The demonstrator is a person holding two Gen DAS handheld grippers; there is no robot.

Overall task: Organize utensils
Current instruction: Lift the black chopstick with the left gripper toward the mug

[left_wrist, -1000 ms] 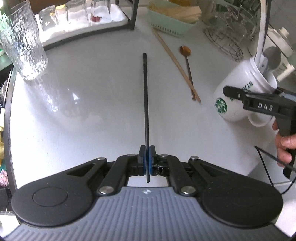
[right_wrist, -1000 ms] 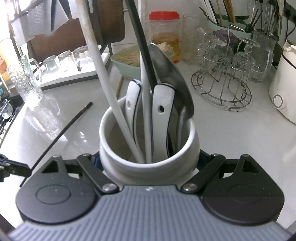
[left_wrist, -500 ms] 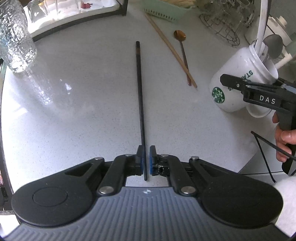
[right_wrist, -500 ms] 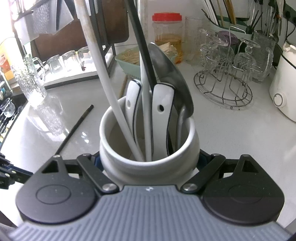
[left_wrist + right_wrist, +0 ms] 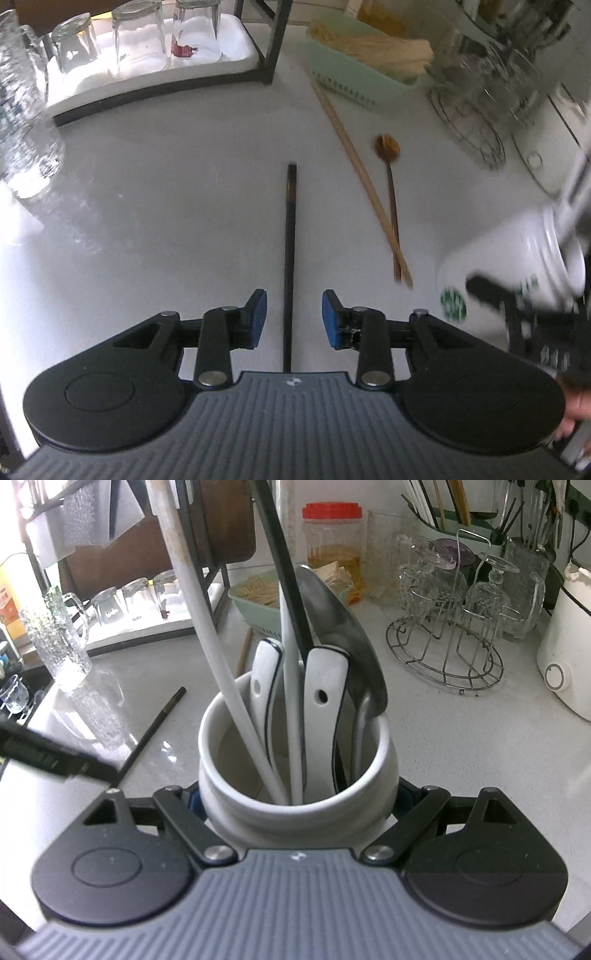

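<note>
A long black chopstick (image 5: 290, 258) lies on the grey counter between the spread blue pads of my open left gripper (image 5: 294, 318); neither pad touches it. It also shows in the right wrist view (image 5: 155, 731). My right gripper (image 5: 299, 805) is shut on a white Starbucks mug (image 5: 295, 794), which also shows in the left wrist view (image 5: 509, 273). The mug holds white spoons (image 5: 325, 701), a metal spoon (image 5: 347, 657) and black and white chopsticks. A wooden chopstick (image 5: 360, 177) and a small wooden spoon (image 5: 389, 177) lie on the counter to the right of the black one.
A rack tray with upturned glasses (image 5: 140, 48) stands at the back left, with a textured glass mug (image 5: 26, 129) beside it. A green basket of sticks (image 5: 365, 70), a wire glass stand (image 5: 447, 653), a red-lidded jar (image 5: 332, 550) and a white appliance (image 5: 565, 664) stand behind.
My left gripper opened and let go of the black chopstick, which now lies on the counter. The right gripper with the mug moved closer, blurred at the right.
</note>
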